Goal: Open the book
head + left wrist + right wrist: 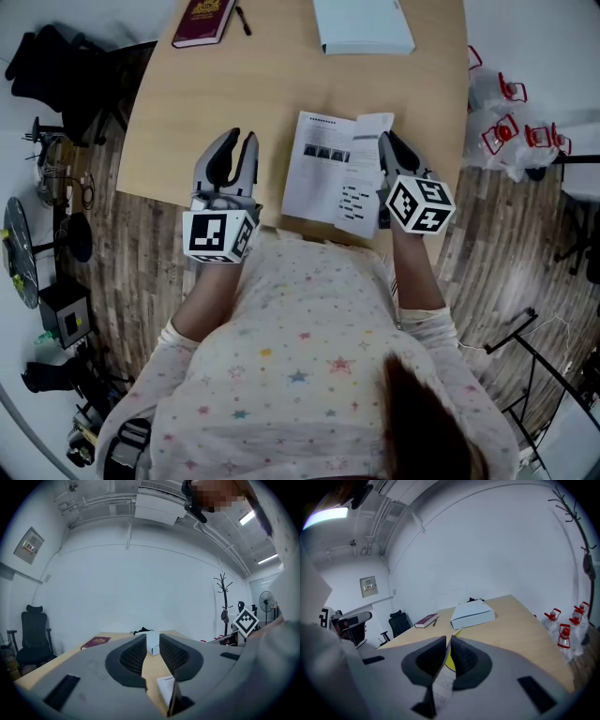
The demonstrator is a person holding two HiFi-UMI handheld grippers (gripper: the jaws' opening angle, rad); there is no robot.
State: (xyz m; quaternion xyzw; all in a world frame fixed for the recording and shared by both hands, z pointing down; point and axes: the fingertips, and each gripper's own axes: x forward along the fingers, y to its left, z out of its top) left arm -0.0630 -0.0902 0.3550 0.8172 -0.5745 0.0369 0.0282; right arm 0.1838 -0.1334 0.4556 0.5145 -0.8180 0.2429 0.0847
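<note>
The right gripper [386, 142], jaws clamped on a thin page [442, 682] of the book [323, 173] at the near edge of the table [244, 89], may tear or crease it if pulled sharply, since the left gripper [234, 142], jaws apart and empty, pins nothing down.

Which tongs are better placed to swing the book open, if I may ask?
Right: the right tongs are shut on a page of the book; the left tongs stand empty beside it.

Matt pale wood table [234, 94]; thin matt paper book [323, 173]; grained wood-plank floor [141, 262].
</note>
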